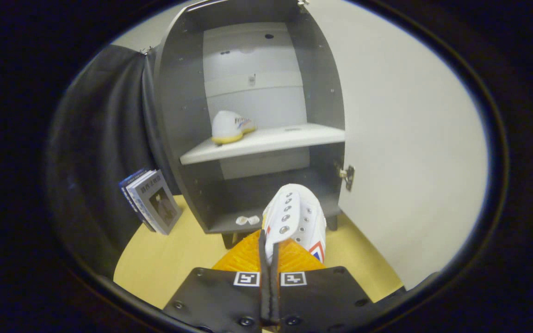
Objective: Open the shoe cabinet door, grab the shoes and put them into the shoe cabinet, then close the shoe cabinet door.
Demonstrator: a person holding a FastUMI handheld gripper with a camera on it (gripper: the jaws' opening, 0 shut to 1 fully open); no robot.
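Observation:
The dark grey shoe cabinet [178,92] stands ahead with its door [405,138] swung open to the right. One white shoe with a yellow sole [230,126] lies on the pale middle shelf [294,136]. My gripper [269,245] is shut on a second white shoe [296,215], pinching its side near the eyelets. That shoe hangs in the air just ahead of the fingers, toe pointing at the cabinet's lower compartment. A small white object [247,220] lies on the cabinet's bottom board.
A few books [151,202] lean against the cabinet's left side on the yellow wooden floor [174,259]. Black cloth hangs to the left. The open door's metal hinge [347,175] sticks out at the right of the lower compartment.

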